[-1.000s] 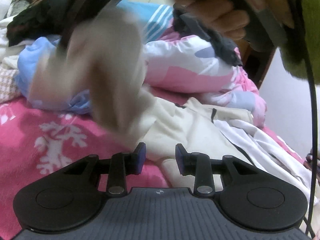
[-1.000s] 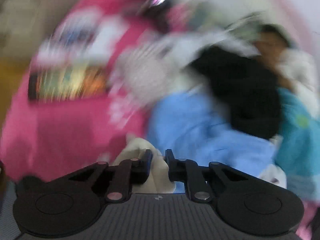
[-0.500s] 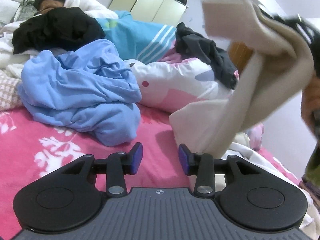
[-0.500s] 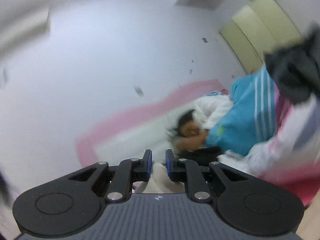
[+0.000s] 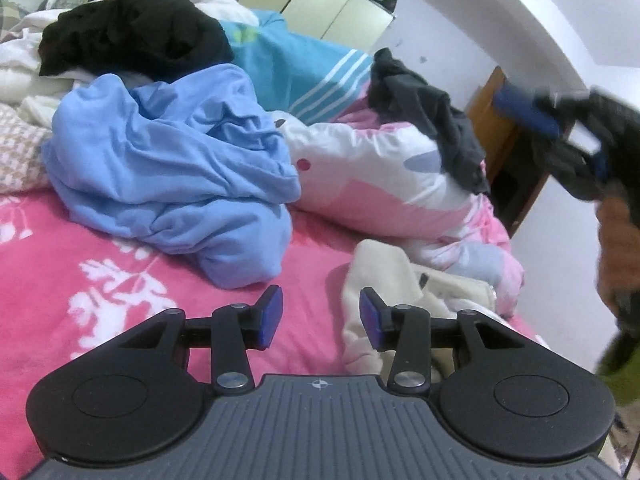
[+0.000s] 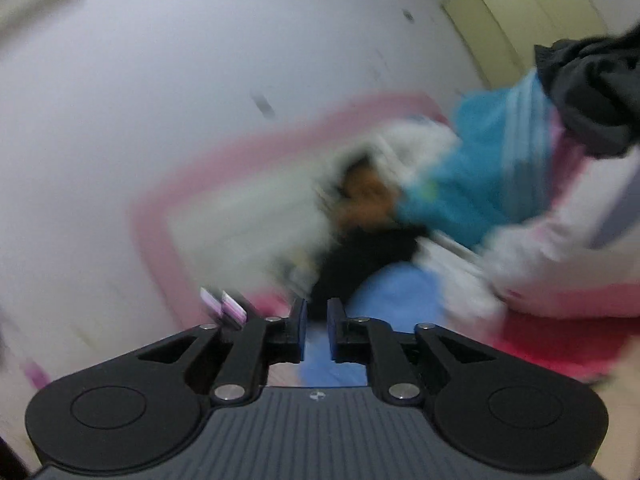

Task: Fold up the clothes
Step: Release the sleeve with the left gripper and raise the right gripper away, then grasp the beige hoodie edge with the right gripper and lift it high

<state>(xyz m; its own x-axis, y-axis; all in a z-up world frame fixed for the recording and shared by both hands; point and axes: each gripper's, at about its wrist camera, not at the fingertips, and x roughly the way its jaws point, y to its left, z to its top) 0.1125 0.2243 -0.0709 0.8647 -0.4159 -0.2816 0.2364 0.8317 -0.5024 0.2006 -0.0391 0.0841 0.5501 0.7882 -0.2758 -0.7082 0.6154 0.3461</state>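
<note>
Dropped from the air a moment ago, the cream garment (image 5: 384,276) now lies crumpled on the pink bedspread (image 5: 60,264), just ahead of the left gripper (image 5: 320,316), whose jaws are opening on nothing. Only that view shows it. The right gripper (image 6: 316,328) sees a blurred room, jaws narrowly apart, empty. A blue heap (image 5: 168,168) lies beyond.

Your left tool (image 5: 320,318) hangs over the pink bed (image 5: 60,264), its jaws opening on nothing; the cream garment (image 5: 384,272) lies crumpled just beyond (right of the blue heap (image 5: 168,168)).
</note>
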